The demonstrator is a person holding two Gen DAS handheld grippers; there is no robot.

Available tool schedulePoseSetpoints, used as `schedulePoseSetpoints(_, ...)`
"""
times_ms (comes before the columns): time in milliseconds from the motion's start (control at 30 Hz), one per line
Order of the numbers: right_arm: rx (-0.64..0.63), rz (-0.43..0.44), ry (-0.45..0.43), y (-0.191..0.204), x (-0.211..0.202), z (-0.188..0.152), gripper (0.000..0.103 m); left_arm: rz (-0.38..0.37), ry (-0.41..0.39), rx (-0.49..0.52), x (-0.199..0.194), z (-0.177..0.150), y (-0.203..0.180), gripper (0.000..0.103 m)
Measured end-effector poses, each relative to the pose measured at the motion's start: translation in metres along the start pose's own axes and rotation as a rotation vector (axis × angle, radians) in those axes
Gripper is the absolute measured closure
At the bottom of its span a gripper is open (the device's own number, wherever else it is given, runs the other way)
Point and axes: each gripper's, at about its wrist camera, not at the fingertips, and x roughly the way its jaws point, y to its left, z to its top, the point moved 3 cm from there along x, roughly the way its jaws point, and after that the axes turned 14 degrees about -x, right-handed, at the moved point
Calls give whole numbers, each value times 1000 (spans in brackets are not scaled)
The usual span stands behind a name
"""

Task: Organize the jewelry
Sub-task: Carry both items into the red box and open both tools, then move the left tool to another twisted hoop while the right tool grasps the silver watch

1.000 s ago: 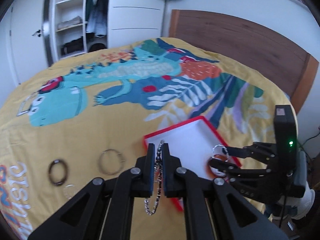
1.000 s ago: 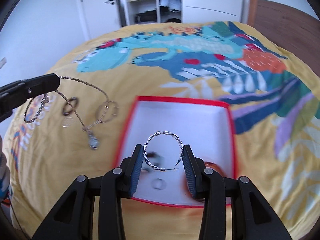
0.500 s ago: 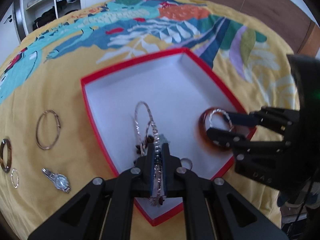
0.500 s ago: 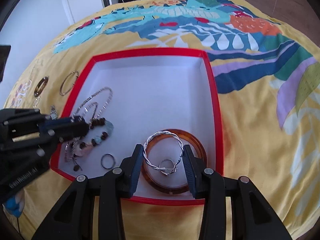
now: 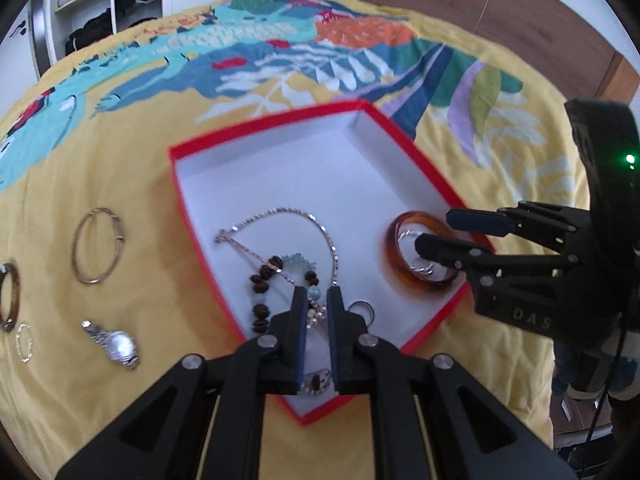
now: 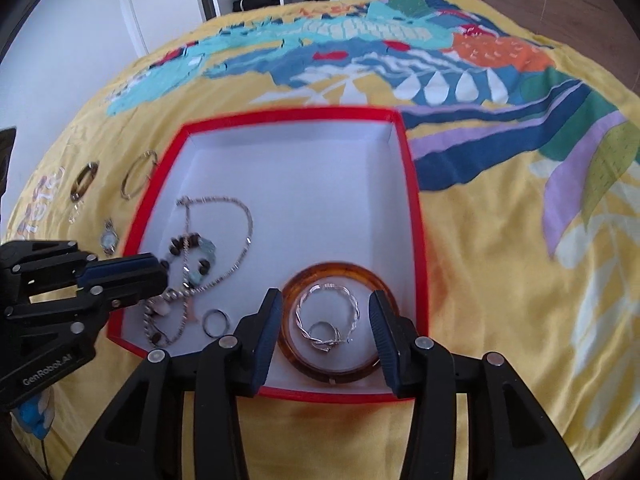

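Observation:
A red-rimmed white box (image 5: 264, 126) (image 6: 288, 114) lies on the yellow bedspread. Inside it, a silver chain necklace (image 5: 288, 212) (image 6: 248, 224) and a brown bead bracelet (image 5: 260, 284) are spread on the floor. Their near ends run between the fingers of my left gripper (image 5: 316, 296) (image 6: 160, 272), whose jaws are opening and stand a little apart. My right gripper (image 6: 326, 298) (image 5: 436, 230) is open and still opening. A twisted silver bangle (image 6: 352, 304) lies loose between its fingers, inside an amber bangle (image 6: 292, 354) (image 5: 394, 256) together with a small ring (image 6: 324, 334).
Another ring (image 6: 216, 322) lies on the box floor between the grippers. Left of the box on the bedspread are a gold bangle (image 5: 98, 250), a wristwatch (image 5: 116, 346), a brown bangle (image 6: 84, 182) and a thin small hoop (image 5: 24, 342). A wardrobe and headboard stand beyond the bed.
Both grippers came down into the box. The necklace and beads now rest on its floor. The right gripper let go of the twisted bangle, which dropped inside the amber bangle.

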Motion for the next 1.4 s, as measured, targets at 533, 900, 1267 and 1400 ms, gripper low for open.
schedulePoseSetpoints(533,-132,123,-138,109,-43,69,59,205,-132,-193,-98,-10,147,93)
schedulePoseSetpoints(900,-249,253,-53,191,20,86,59,306,-107,-345,-82,-19,248,71)
schedulePoseSetpoints(1267,-265,269,52,215,82,83,60,285,-67,-352,-42,-12,267,71)
schedulePoseSetpoints(1400,-271,267,60,218,92,85,78,280,-75,-354,-35,-9,268,72)
